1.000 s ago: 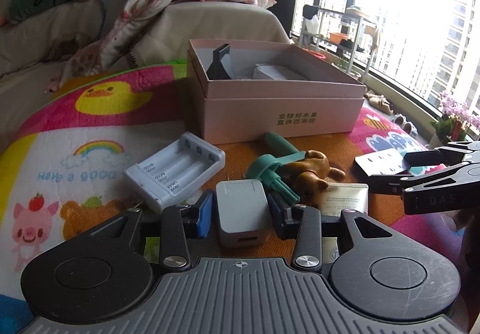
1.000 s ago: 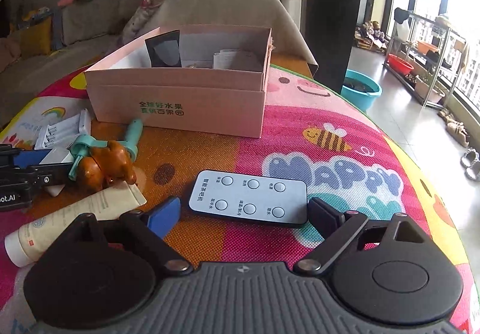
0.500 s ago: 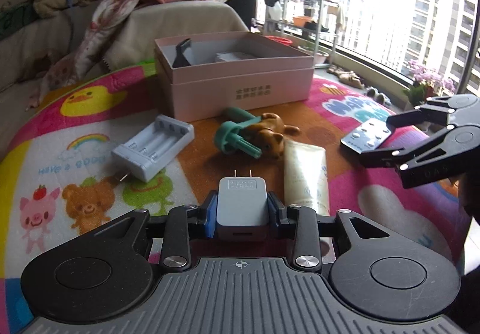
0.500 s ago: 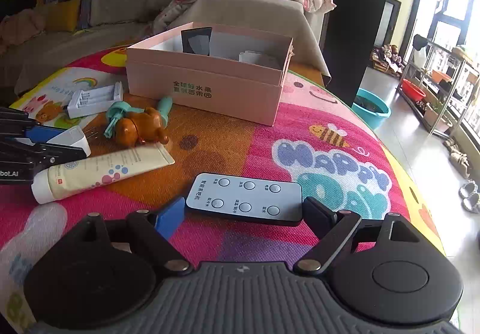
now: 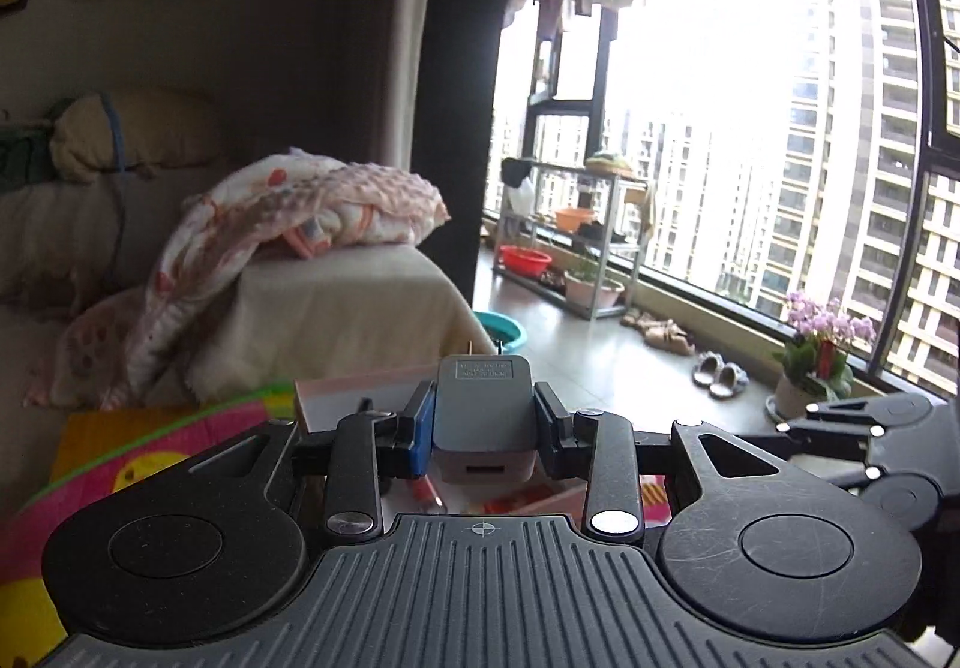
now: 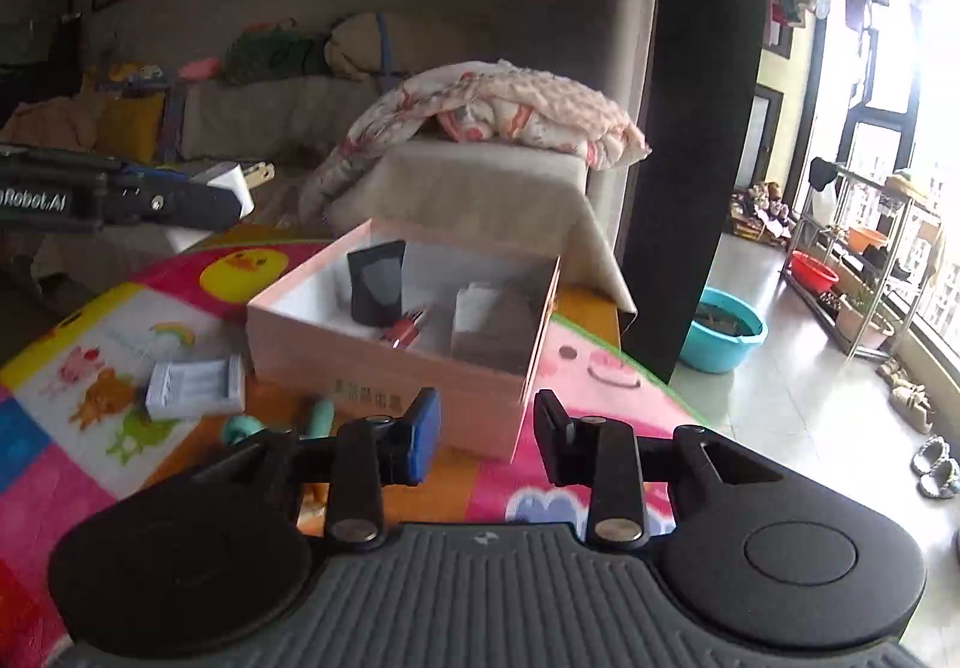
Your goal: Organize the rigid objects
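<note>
My left gripper (image 5: 483,431) is shut on a grey USB wall charger (image 5: 483,416), held in the air above the open pink box (image 5: 360,389). In the right wrist view the left gripper (image 6: 198,200) shows at the upper left with the charger (image 6: 234,182), left of and higher than the pink box (image 6: 396,362). My right gripper (image 6: 486,437) is open and empty, raised in front of the box's near wall. The box holds a black pouch (image 6: 377,289), a red item (image 6: 403,329) and a clear packet (image 6: 492,320).
A white battery charger (image 6: 195,389) and a teal tool (image 6: 312,419) lie on the colourful mat (image 6: 90,368) left of the box. A sofa arm with a blanket (image 6: 492,110) stands behind. A blue basin (image 6: 723,329) sits on the floor at right.
My left gripper has lifted the wall charger off the mat and carried it forward over the box. My right gripper has risen, and the remote control no longer shows between its fingers.
</note>
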`<state>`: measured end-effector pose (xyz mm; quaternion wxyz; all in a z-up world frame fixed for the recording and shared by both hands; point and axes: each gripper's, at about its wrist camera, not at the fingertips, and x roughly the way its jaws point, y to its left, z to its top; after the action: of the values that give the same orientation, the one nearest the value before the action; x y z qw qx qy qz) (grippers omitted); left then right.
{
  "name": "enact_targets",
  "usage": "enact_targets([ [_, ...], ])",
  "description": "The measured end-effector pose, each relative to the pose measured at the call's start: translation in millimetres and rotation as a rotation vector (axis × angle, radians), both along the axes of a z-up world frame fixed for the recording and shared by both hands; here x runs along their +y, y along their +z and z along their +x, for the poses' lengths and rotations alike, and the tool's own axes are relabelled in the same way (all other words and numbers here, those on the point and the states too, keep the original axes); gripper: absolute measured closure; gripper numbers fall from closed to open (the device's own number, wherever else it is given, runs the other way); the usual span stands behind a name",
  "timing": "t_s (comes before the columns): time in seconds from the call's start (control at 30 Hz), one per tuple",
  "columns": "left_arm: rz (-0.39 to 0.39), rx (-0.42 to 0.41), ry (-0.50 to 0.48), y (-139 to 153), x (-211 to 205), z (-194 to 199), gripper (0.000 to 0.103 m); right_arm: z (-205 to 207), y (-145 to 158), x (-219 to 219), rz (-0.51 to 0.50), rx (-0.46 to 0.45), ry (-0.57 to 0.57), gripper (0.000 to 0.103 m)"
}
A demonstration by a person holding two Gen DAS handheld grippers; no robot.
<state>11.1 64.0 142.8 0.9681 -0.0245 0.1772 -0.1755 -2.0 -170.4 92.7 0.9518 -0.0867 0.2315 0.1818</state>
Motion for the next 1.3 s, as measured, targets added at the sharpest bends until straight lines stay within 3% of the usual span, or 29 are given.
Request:
enact_targets([
  [0.03, -0.015, 0.012, -0.004, -0.5, 1.3, 9.6, 0.066, 3.3, 1.1, 0.0, 0.007, 0.003, 0.013, 0.062],
  [0.13, -0.065, 0.071, -0.013, -11.6, 4.2, 36.4, 0.066, 0.9, -8.1, -2.6, 0.002, 0.008, 0.058, 0.018],
  [0.17, -0.089, 0.096, -0.02, -18.6, 5.0, 46.7, 0.066, -1.4, -14.8, -3.8, -0.006, 0.021, 0.072, 0.014],
  [0.27, -0.106, 0.175, 0.008, -41.6, 5.4, 77.7, 0.066, -3.2, -37.4, -5.8, -0.024, 0.112, 0.1, 0.014],
  [0.4, -0.125, 0.2, 0.065, -59.4, 16.0, 86.7, 0.066, -2.1, -64.2, -9.8, -0.019, 0.218, 0.087, 0.014],
  [0.53, -0.126, 0.214, 0.053, -66.7, 25.6, 58.1, 0.066, 5.1, -83.3, -11.4, -0.043, 0.252, 0.063, 0.014],
  [0.63, -0.113, 0.224, 0.036, -74.5, 31.1, 28.4, 0.066, 16.4, -88.9, -12.9, 0.006, 0.292, 0.066, 0.014],
  [0.77, -0.101, 0.226, 0.038, -82.1, 41.9, -15.3, 0.066, 17.9, -87.1, -2.0, -0.042, 0.262, 0.076, 0.017],
  [0.83, -0.071, 0.212, 0.056, -84.3, 49.4, -35.1, 0.066, 15.2, -80.6, 1.9, -0.062, 0.248, 0.088, 0.017],
  [0.97, -0.01, 0.207, 0.088, -90.3, 62.5, -61.3, 0.066, 16.7, -42.3, -2.2, 0.04, 0.197, 0.09, 0.017],
  [1.17, -0.038, 0.245, 0.104, -102.1, 65.4, -59.4, 0.066, 69.1, 33.4, 16.5, 0.211, 0.034, 0.049, 0.016],
  [1.3, -0.002, 0.237, 0.091, -104.5, 58.9, -61.6, 0.066, 102.0, 41.2, 38.6, 0.214, 0.095, 0.039, 0.014],
])
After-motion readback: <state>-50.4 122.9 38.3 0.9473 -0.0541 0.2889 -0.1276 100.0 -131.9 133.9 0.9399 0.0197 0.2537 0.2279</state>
